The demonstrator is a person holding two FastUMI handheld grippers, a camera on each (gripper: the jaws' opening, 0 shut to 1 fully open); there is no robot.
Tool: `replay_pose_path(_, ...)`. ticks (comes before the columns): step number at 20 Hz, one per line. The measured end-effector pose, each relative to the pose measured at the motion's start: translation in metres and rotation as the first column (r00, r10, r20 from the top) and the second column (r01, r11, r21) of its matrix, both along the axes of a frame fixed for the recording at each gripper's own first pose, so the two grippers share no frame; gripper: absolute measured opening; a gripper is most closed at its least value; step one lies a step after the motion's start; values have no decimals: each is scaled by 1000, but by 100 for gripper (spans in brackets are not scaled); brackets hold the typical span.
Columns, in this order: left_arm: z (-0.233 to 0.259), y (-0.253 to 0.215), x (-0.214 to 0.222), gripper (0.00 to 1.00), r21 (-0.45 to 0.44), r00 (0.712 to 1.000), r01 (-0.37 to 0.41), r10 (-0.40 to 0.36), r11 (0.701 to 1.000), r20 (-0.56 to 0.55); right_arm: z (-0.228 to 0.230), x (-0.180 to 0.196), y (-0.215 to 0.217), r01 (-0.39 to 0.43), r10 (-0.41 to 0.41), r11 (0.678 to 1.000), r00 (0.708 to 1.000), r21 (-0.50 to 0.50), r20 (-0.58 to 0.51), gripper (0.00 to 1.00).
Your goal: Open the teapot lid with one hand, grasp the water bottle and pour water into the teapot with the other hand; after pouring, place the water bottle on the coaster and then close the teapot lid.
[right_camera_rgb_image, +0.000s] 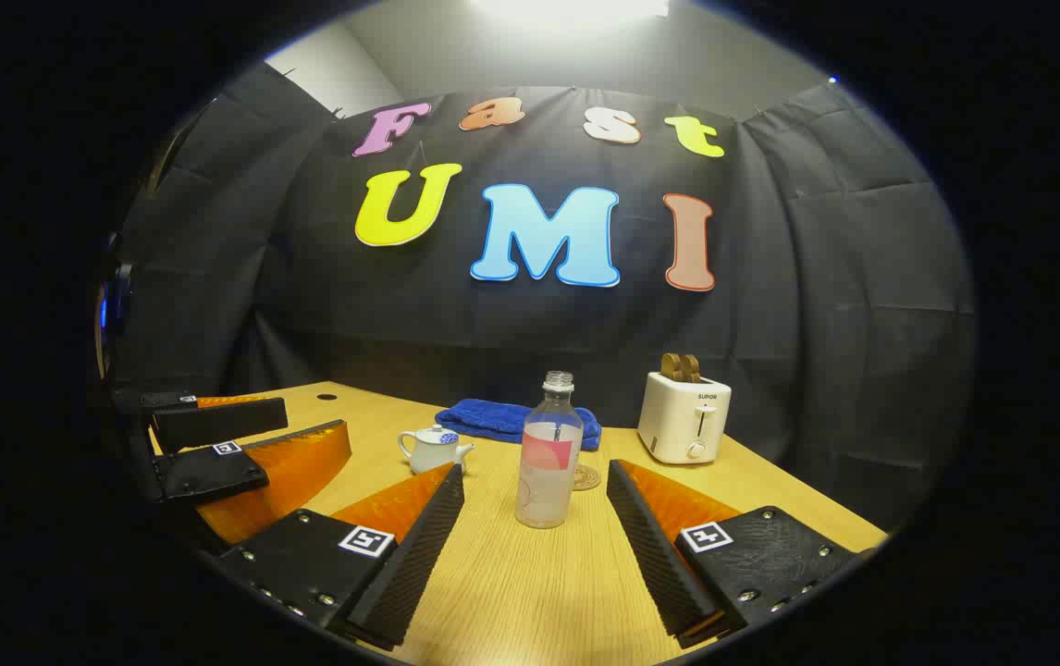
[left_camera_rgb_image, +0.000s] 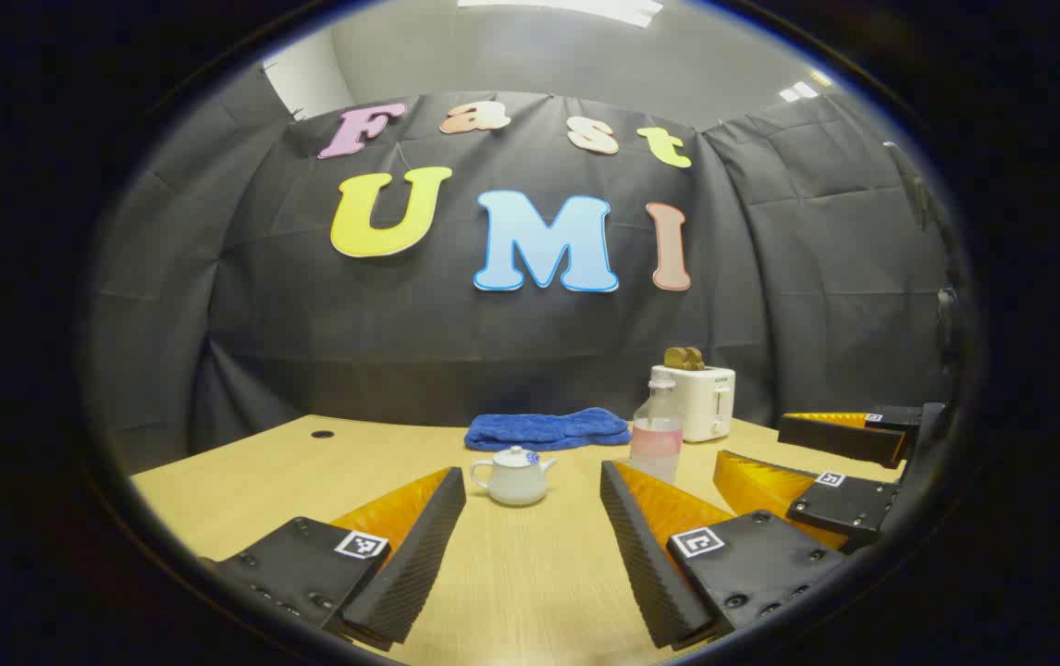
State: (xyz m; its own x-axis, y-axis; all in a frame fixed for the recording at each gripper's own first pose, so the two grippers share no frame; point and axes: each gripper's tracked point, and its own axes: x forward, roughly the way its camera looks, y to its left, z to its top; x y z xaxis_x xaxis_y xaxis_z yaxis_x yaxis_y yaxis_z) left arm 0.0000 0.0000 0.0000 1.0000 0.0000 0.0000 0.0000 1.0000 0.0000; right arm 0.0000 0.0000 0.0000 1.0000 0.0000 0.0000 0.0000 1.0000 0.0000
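Note:
A small white teapot (left_camera_rgb_image: 515, 475) with its lid on stands on the wooden table (left_camera_rgb_image: 511, 592), straight ahead of my open left gripper (left_camera_rgb_image: 533, 495) and a short way beyond its fingertips. In the right gripper view the teapot (right_camera_rgb_image: 433, 448) sits left of a clear uncapped water bottle (right_camera_rgb_image: 548, 451), which stands upright ahead of my open right gripper (right_camera_rgb_image: 536, 486). A round woven coaster (right_camera_rgb_image: 586, 477) lies just behind the bottle to its right. In the left gripper view the bottle (left_camera_rgb_image: 657, 433) is right of the teapot, and the right gripper (left_camera_rgb_image: 770, 449) hangs at the far right.
A folded blue towel (left_camera_rgb_image: 547, 429) lies at the back of the table. A white toaster (right_camera_rgb_image: 684, 416) with bread in its slots stands at the back right. The left gripper (right_camera_rgb_image: 308, 430) juts in at the left of the right gripper view.

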Motion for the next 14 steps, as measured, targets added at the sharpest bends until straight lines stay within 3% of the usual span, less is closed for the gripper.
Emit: replay_pose_path(14,-3,6,33,94,19,998,44,-44,999,-38,-7,30,-13,39,-38,999,998,20,-55,97)
